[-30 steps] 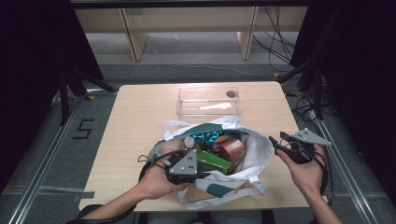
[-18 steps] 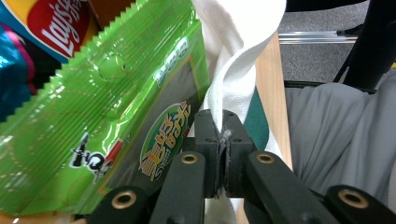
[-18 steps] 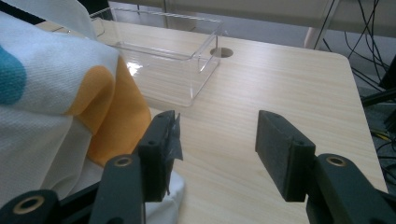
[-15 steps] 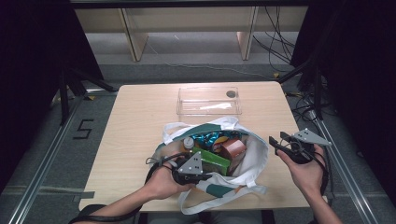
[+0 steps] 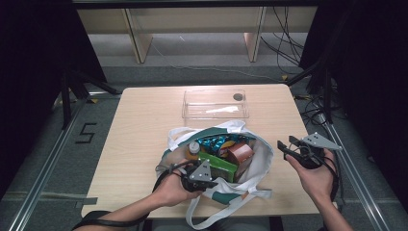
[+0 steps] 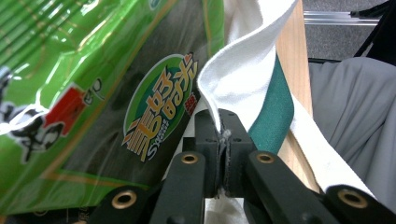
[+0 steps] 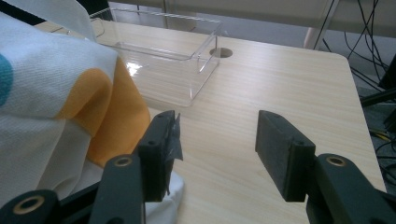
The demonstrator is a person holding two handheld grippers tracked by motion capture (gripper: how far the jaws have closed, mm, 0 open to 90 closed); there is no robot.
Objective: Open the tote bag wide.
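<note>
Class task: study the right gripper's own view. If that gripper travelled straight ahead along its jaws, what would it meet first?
Probably the clear plastic tray. The right gripper stands open over bare table, with the tote bag just beside its left jaw. Depth is unclear, so it may brush the bag or pass the tray's corner.

The left claw [image 5: 208, 177] sits low, its jaws pressed together (a fold of white cloth is pinched between them). The right claw [image 5: 288, 150] hovers level, jaws standing apart, the hand cupped beneath it.

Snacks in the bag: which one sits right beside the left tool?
The green pack, flat beside the left tool. The blue pack and brown pack lie farther back.
</note>
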